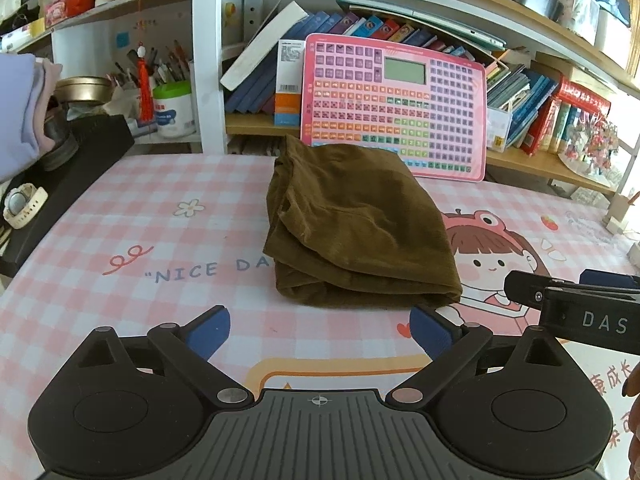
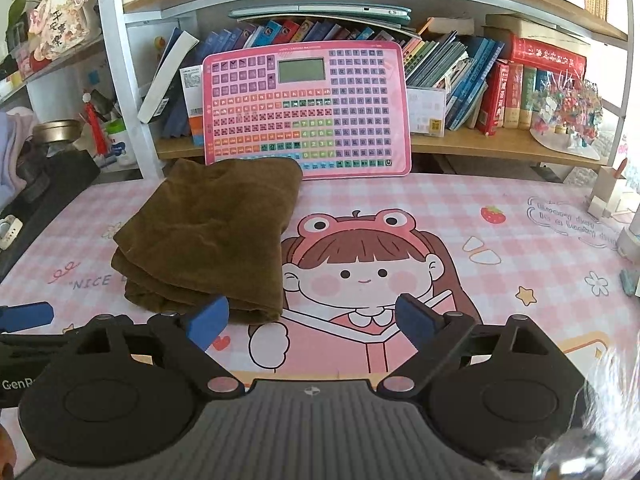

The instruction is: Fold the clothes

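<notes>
Blue pads line both pairs of jaws, and both pairs stand wide apart with nothing between them. The left gripper hovers low over the bench, just on the near side of the brown garment, with the cloth's near folded edge lying between and a little beyond its fingertips. The right gripper sits near the garment's near right corner; its left pad overlaps that corner in the right wrist view, but I cannot tell if it touches the cloth. The garment is a compact bundle of several layers, with the stacked edges showing on its left and near sides, so the folding looks nearly or fully done. It lies left of centre on the pink checked mat that covers the bench, partly over the words printed there and beside the cartoon girl. Its far end reaches close to the pink keyboard toy, which leans against the bookshelf behind. I judge that the open jaws wait here either to press the bundle flat or to leave it.
</notes>
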